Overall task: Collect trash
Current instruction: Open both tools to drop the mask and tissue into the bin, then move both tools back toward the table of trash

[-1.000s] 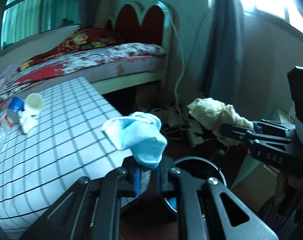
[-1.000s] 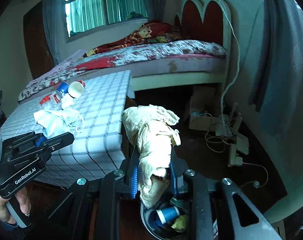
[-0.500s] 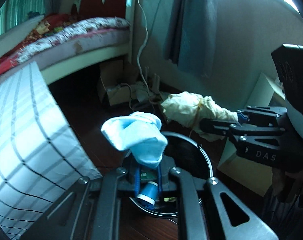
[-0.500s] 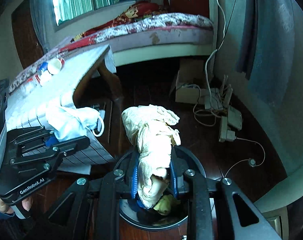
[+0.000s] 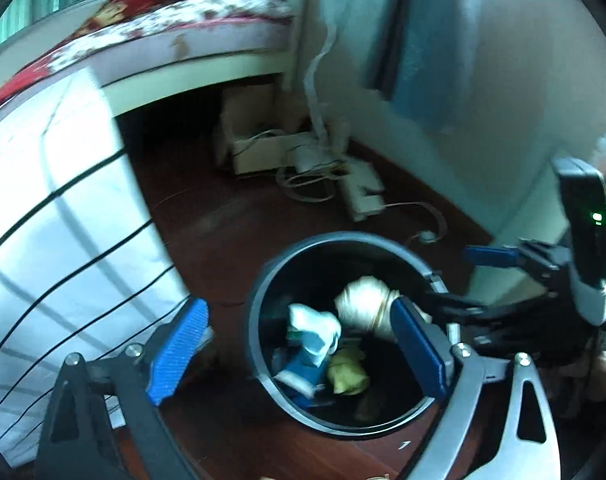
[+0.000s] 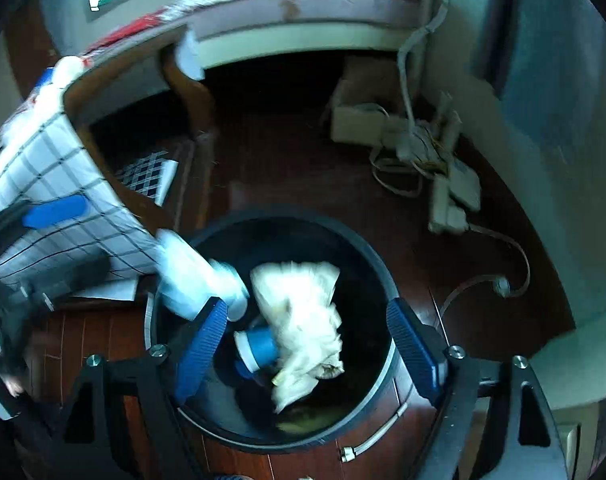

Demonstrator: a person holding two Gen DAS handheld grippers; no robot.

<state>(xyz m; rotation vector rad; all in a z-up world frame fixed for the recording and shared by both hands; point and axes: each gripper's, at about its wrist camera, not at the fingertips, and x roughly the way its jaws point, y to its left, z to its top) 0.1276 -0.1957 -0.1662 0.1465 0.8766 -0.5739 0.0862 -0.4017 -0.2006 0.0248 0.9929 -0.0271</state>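
Both my hand-held grippers hang over the bin and I have just been opening them: the left hand-held gripper stands wide apart with nothing between its pads, and the right hand-held gripper is just as wide and empty.

What worries me is the blue wad. From the right wrist view it is blurred and sits at the bin's near-left rim, partly over the edge, so it could catch on the rim or tip out onto the floor. The cause would be a release too close to the wall instead of over the middle. My two grippers are also close together above one opening; a careless pull-back could knock them against each other or nudge the bin.

The cream wad lies between the right gripper's fingers and below them, inside the bin, against a blue cup. In the left view the blue wad shows below and between the left pads, within the rim, beside the cream wad.

More trash appears to remain on the checked surface.
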